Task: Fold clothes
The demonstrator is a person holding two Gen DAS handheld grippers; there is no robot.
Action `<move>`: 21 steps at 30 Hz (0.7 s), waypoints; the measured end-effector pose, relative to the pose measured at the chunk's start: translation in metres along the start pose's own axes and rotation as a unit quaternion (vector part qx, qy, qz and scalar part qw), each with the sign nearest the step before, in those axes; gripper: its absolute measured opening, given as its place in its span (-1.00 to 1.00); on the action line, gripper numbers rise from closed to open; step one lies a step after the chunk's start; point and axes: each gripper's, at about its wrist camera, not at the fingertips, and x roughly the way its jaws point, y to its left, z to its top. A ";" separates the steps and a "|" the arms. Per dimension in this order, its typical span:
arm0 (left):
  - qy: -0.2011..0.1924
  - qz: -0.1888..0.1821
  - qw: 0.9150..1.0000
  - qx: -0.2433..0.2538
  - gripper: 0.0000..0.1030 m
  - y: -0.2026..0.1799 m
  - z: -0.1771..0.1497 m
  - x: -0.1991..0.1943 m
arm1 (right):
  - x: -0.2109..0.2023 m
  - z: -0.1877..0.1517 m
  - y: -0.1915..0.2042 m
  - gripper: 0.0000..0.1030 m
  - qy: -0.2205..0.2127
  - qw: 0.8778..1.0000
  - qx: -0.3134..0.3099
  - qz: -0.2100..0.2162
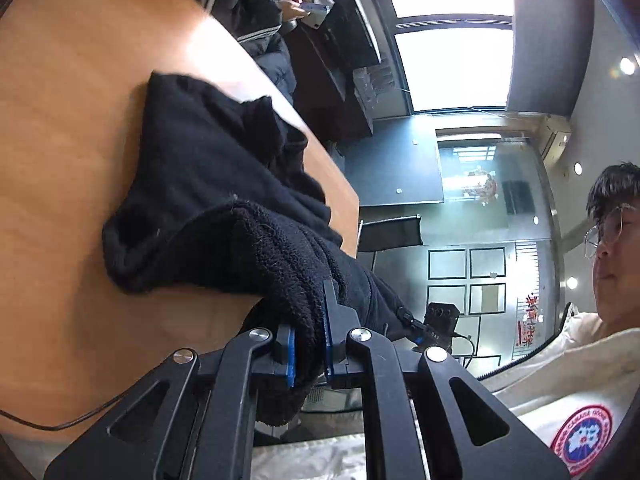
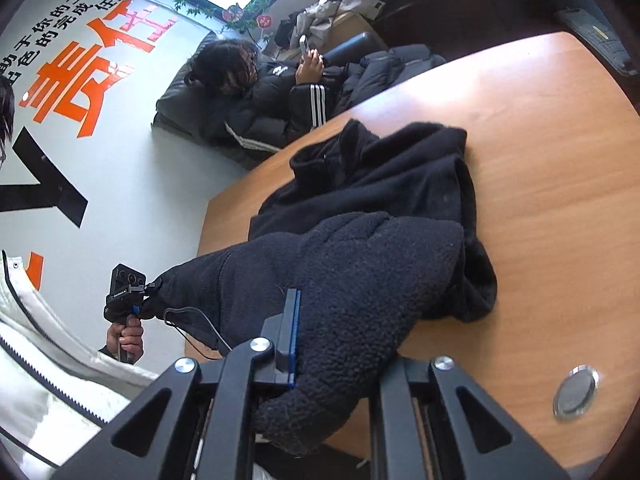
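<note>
Daylight from the overexposed, blown-out bright window panes (image 1: 452, 36) lights both fisheye views evenly, with curved, darkened edges, soft blur on the far tabletop, and a black fleece garment (image 2: 380, 208) losing detail in shadow.

My left gripper (image 1: 310, 344) sits low in the middle of the left wrist view, its two blue-padded fingers (image 1: 329, 332) pinched close on a thick fold of the black fleece garment (image 1: 224, 184). The same gripper shows at the lower left of the right wrist view, where my bare left hand (image 2: 127, 340) is wrapped around its handle, knuckles outward, with my white sleeve (image 2: 52, 360) running down to the frame's lower left corner. My right gripper (image 2: 320, 344) fills the bottom of the right wrist view. One blue-edged finger (image 2: 294, 332) presses against the fleece; the other is buried under the cloth. In the left wrist view my right gripper shows small, right of centre, clamped on the garment's far end.
</note>
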 end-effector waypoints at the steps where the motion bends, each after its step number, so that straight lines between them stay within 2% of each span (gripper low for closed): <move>1: 0.004 0.008 1.000 -0.011 -0.84 0.002 -0.021 -0.003 | -0.006 -0.012 0.002 -0.76 0.012 1.000 0.004 -0.004; 5: 0.017 0.049 0.998 -0.035 -0.84 0.012 -0.087 -0.011 | -0.020 -0.045 0.014 -0.76 0.053 0.998 -0.009 -0.026; 8: 0.023 0.078 0.996 -0.043 -0.84 0.024 -0.111 -0.009 | -0.014 -0.059 0.019 -0.76 0.077 0.996 -0.029 -0.046; 10: 0.028 0.093 0.994 -0.045 -0.84 0.035 -0.107 0.001 | -0.001 -0.062 0.018 -0.76 0.088 0.994 -0.041 -0.055; 13: 0.029 0.091 0.995 -0.035 -0.84 0.041 -0.082 0.019 | 0.022 -0.051 0.020 -0.76 0.089 0.991 -0.074 -0.072; 18: 0.023 0.072 0.997 -0.008 -0.84 0.047 0.000 0.056 | 0.052 -0.016 0.007 -0.76 0.056 0.988 -0.094 -0.105; 21: 0.026 0.067 0.997 0.004 -0.83 0.047 0.052 0.087 | 0.071 0.009 -0.009 -0.76 0.041 0.989 -0.084 -0.112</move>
